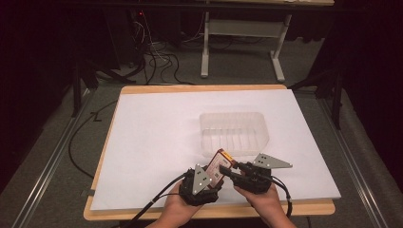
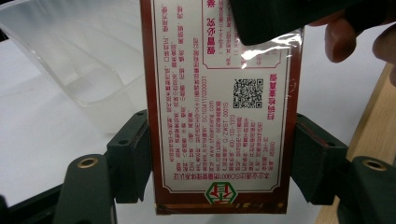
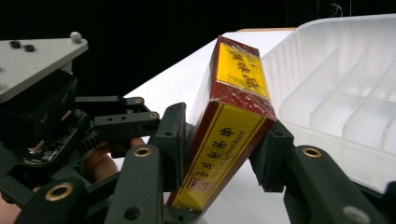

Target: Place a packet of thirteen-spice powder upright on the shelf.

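At the near edge of the table, just above the person's two hands in the high view, the left gripper [image 1: 212,173] and the right gripper [image 1: 231,169] meet on one thing: a red and yellow box [image 1: 221,166] wrapped in clear film, held off the table surface between them. In the left gripper view the left gripper [image 2: 222,151] is clenched on the box [image 2: 222,107], its black jaws pressing the two long red edges of the printed white face, with a small green emblem at the end of that face nearest the camera and a square code patch farther up. The far end of the box is covered there by the dark body of the other tool, with fingertips [image 2: 337,43] beside it. In the right gripper view the right gripper [image 3: 226,154] has its jaws against the two broad sides of the box [image 3: 229,140], which stands tilted, its yellow narrow side with red characters facing the camera and its yellow top end leaning away; the pads press on it, so this gripper grasps the box too. The left tool's grey plate [image 3: 32,63] and black linkages lie to the left in that view. Just beyond the box sits a clear plastic tray [image 1: 234,133] with ribbed compartments, resting on the white sheet [image 1: 157,137] that covers the wooden table [image 1: 209,210]; the box's upper end reaches close to the tray's near wall. Black cables [image 1: 157,197] trail off the near edge.
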Action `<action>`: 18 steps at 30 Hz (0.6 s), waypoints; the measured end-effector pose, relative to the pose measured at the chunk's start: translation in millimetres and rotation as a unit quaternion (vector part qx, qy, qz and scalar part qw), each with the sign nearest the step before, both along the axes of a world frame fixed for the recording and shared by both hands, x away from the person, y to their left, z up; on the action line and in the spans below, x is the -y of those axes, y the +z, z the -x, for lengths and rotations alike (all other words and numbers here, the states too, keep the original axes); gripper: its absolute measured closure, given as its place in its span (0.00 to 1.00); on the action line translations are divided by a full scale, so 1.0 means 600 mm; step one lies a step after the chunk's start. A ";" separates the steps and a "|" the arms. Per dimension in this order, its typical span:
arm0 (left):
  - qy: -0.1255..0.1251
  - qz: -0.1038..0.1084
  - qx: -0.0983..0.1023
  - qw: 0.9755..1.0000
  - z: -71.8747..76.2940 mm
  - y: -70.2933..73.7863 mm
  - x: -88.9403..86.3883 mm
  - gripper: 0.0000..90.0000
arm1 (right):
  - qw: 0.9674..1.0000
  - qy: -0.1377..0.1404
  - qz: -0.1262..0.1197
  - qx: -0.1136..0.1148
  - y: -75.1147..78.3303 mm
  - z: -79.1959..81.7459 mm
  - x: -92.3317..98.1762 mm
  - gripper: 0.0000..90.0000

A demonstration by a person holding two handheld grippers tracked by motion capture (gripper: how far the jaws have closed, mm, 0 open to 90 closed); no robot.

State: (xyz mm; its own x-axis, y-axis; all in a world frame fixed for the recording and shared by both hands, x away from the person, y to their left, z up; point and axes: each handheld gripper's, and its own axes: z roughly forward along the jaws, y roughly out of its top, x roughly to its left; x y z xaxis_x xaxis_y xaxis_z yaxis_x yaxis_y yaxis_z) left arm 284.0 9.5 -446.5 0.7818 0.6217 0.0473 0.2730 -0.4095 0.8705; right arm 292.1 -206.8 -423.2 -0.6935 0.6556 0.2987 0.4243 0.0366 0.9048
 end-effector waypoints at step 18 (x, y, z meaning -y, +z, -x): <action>-0.010 0.004 -0.011 1.000 -0.004 -0.003 -0.004 0.32 | 0.999 -0.018 0.016 0.021 0.010 0.009 -0.003 0.76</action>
State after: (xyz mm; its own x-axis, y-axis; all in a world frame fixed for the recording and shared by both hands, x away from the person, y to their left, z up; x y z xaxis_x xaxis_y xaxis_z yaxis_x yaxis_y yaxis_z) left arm 286.6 11.8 -448.1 0.7952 0.6059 0.0252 0.2839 -0.4086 0.8674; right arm 286.5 -204.9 -417.5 -0.6808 0.6890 0.2485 0.3880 0.0515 0.9202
